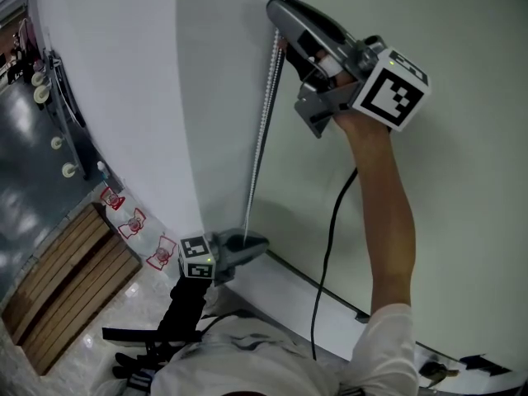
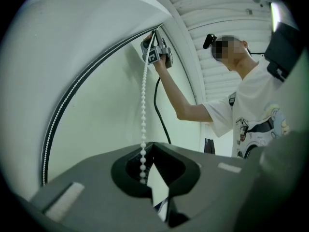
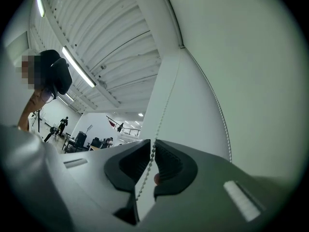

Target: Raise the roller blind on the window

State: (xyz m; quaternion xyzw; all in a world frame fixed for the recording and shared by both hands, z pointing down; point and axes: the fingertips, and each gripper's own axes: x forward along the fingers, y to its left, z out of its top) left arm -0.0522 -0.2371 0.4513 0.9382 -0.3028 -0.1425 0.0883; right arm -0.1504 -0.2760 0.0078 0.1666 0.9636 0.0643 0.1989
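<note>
A white bead chain (image 1: 262, 130) hangs down along the edge of the pale green blind (image 1: 462, 188), whose dark bottom edge (image 1: 318, 285) lies low by the white sill. My right gripper (image 1: 280, 13) is held high at arm's length, shut on the bead chain (image 3: 161, 115), which runs between its tips (image 3: 152, 146). My left gripper (image 1: 256, 244) is low near the sill, shut on the lower end of the same chain (image 2: 144, 105), whose last beads lie inside its jaws (image 2: 150, 146). A second strand of chain (image 2: 60, 110) curves up the left side.
A white wall or column (image 1: 115, 73) stands left of the chain. A black cable (image 1: 330, 238) hangs from the right gripper past the person's arm (image 1: 388, 221). A slatted wooden bench (image 1: 66, 279) sits on the floor at lower left.
</note>
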